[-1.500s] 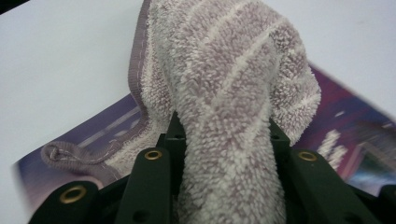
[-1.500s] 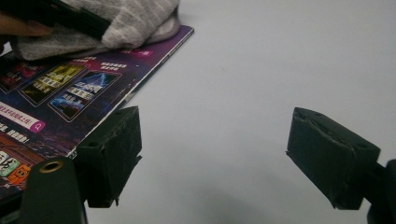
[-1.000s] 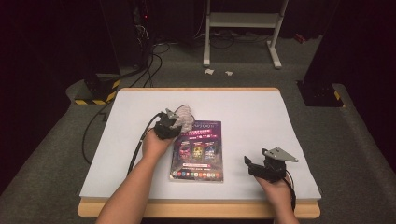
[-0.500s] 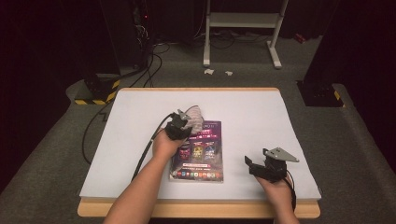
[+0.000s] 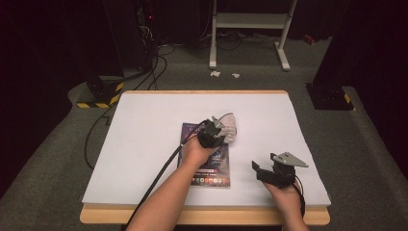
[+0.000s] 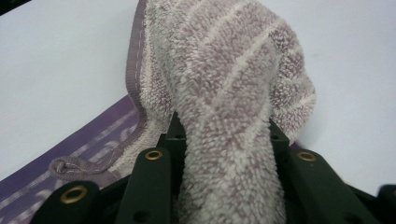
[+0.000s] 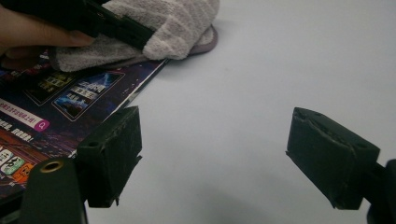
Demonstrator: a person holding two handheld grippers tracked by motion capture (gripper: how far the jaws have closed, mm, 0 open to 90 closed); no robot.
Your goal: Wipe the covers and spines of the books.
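Clearly pinched between the jaws of the left gripper (image 5: 217, 129): a striped terry towel (image 6: 224, 79), bunched thick, jaws clamped on its fold. Ran lengthwise straight out from the jaw tips in the left gripper view, hem (image 6: 133, 74) trailing down one side of the jaws, loose end drooping beyond them. Lay over the top right corner of a dark magazine (image 5: 207, 163), partly spilling onto the white tabletop (image 5: 144, 144). Magazine set lengthwise toward the person, short top edge under the cloth, its near edge not far from the table's front edge. Plenty of bare white surface ahead of and to both sides of those jaws.

Spread wide and holding nothing: jaws of the right gripper (image 7: 233, 158), with bare table between them, magazine edge just beside one jaw, towel well ahead of the tips. No containers on the table.
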